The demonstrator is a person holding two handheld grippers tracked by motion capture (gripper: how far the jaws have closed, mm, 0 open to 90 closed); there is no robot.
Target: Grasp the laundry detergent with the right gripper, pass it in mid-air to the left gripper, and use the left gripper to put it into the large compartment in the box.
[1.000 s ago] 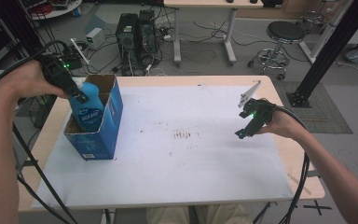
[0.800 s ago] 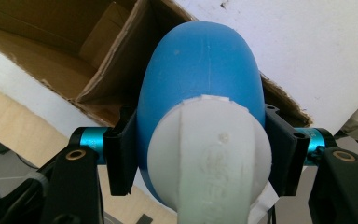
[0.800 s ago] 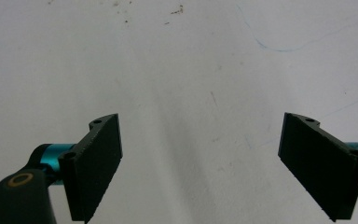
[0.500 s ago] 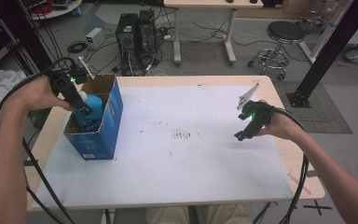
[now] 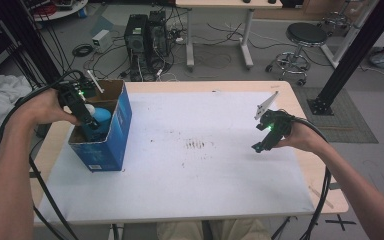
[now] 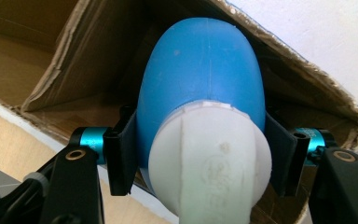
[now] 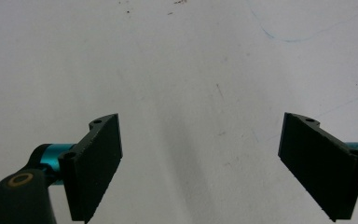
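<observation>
The left gripper (image 5: 87, 116), fingers clamped on the blue plastic bottle with a white cap (image 6: 200, 93), has sunk deeper into the open blue cardboard box (image 5: 111, 145) on the bench. The bottle probably nears the bottom, so release seems next. The right gripper (image 7: 214, 163) hovers, fingers wide, holding nothing.

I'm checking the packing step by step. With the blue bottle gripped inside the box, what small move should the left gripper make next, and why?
Probably ease a little lower, then open. The left gripper is shut on the blue bottle, which sits partly inside the blue box, but whether its base rests on the box floor is hidden. The right gripper hangs open over the table, uninvolved.
</observation>
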